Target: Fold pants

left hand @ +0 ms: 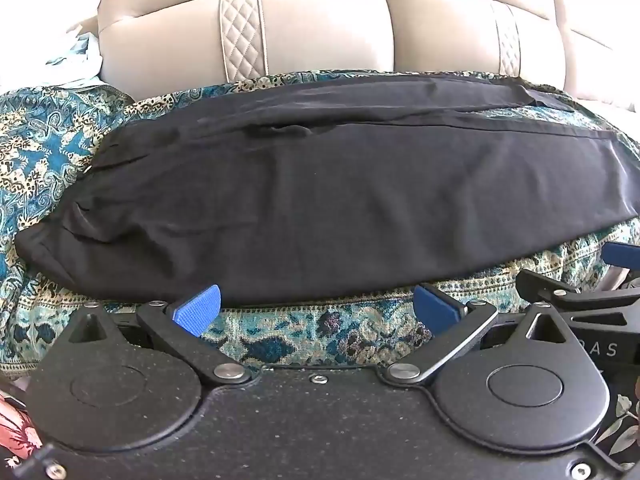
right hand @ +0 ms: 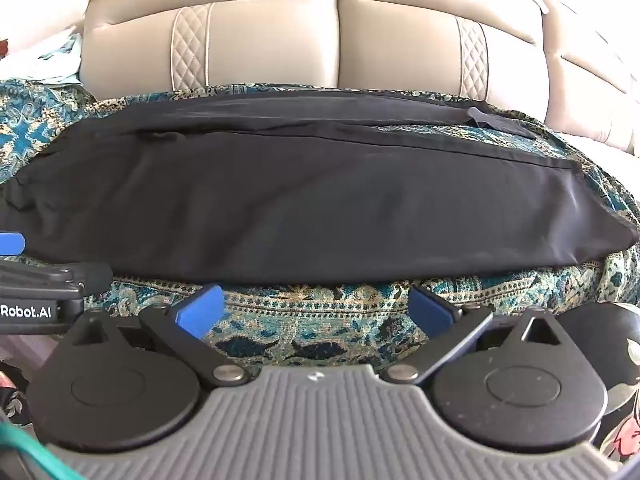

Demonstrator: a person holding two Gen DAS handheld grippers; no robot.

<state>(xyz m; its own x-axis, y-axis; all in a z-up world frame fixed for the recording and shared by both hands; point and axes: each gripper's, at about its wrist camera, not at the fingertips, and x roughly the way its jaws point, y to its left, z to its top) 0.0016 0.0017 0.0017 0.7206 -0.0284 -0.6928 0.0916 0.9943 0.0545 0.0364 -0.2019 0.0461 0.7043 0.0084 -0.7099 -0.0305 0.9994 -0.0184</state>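
Observation:
Black pants (left hand: pixel 320 196) lie flat lengthwise across a teal patterned throw (left hand: pixel 304 332) on a sofa seat, legs laid one over the other. They also show in the right wrist view (right hand: pixel 312 208). My left gripper (left hand: pixel 318 310) is open and empty, just in front of the pants' near edge, left of their middle. My right gripper (right hand: pixel 316 308) is open and empty, just in front of the near edge, further right. The right gripper's body (left hand: pixel 580 300) shows at the right of the left wrist view. The left gripper's body (right hand: pixel 44 280) shows at the left of the right wrist view.
Beige leather sofa backrest (left hand: pixel 320 36) with quilted strips rises behind the pants. Pale cloth (left hand: pixel 76 52) lies at the far left by the sofa arm. The throw (right hand: pixel 320 320) hangs over the seat's front edge. Floral fabric (right hand: pixel 624 432) shows at the lower corners.

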